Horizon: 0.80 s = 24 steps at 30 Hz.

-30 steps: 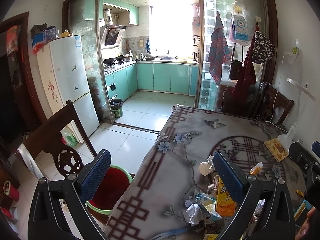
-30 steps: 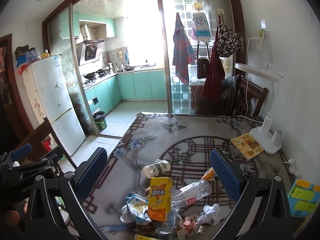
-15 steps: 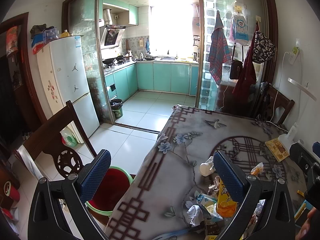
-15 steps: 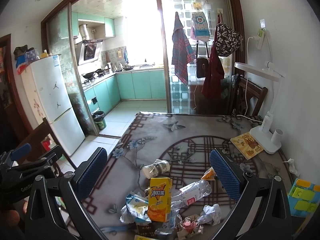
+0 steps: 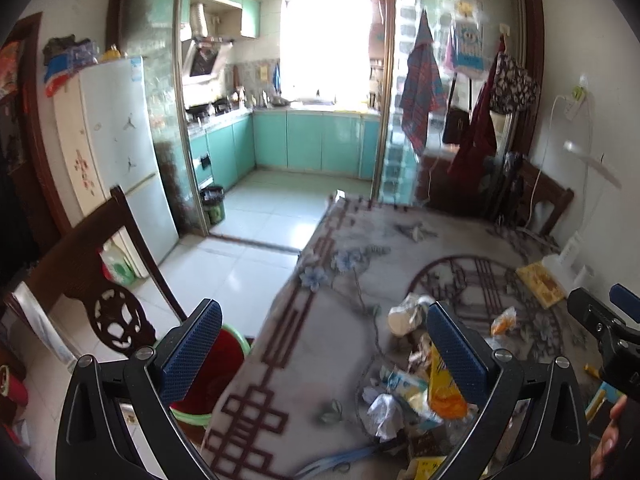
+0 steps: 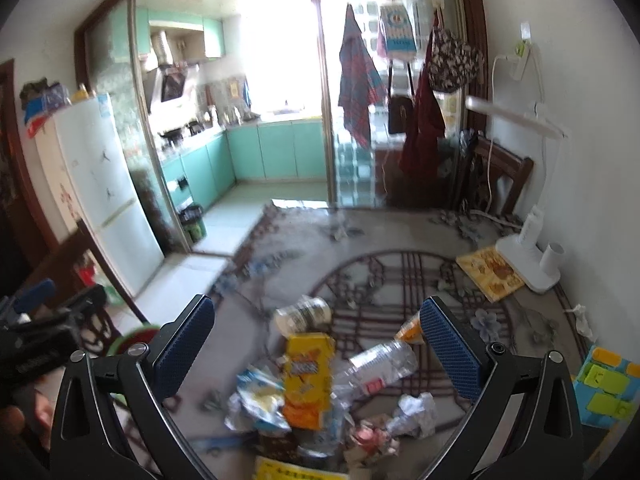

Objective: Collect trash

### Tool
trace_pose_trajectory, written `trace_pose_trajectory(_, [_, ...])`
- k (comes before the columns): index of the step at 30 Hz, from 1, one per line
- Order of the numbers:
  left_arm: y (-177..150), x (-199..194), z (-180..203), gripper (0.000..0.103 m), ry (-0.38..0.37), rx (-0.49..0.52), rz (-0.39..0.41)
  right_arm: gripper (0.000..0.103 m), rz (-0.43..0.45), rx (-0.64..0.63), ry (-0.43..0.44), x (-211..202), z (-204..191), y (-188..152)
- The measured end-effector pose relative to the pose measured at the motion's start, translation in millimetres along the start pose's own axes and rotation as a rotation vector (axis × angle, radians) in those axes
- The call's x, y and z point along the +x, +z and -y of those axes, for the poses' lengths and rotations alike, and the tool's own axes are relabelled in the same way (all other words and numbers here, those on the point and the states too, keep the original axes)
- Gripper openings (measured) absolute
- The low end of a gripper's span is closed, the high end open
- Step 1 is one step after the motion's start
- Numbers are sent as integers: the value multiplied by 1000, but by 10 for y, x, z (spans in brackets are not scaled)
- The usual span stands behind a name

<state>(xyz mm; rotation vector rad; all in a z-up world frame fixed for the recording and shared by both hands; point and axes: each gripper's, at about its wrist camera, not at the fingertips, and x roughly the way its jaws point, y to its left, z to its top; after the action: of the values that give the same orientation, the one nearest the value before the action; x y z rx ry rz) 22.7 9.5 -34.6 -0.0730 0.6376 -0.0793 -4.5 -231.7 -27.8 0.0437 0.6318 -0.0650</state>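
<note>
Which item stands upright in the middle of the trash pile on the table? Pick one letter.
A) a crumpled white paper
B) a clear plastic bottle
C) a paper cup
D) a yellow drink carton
D: the yellow drink carton stands on end in the pile, while the clear plastic bottle and the paper cup lie on their sides and the crumpled white paper sits low on the table.

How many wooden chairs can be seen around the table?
2. One wooden chair stands at the table's left side, near the fridge. Another wooden chair stands at the far end, by the wall. Others may be out of view.
</note>
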Motion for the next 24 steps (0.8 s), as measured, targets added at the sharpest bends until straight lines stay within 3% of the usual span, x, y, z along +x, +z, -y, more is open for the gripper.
trace_pose_trajectory(3, [-188, 208, -70, 103, -41, -21, -64, 103, -90, -27, -5, 206, 82, -189])
trace_pose_trajectory(6, [-380, 448, -85, 103, -60, 9, -66, 103, -196, -36, 37, 402, 172, -415])
trace_pose_trajectory(8, [-532, 548, -208, 103, -13, 68, -174, 103, -265, -14, 53, 556, 219, -562])
trace_pose_trajectory(12, [-728, 657, -198, 102, -47, 35, -277, 99, -334, -5, 108, 794, 139, -651])
trace_pose_trajectory(22, [-713, 672, -201, 102, -61, 27, -343, 85, -530, -21, 57, 1749, -77, -871])
trace_pose_trajectory(24, [-708, 715, -221, 102, -62, 28, -346, 72, -558, -31, 57, 1828, -84, -940])
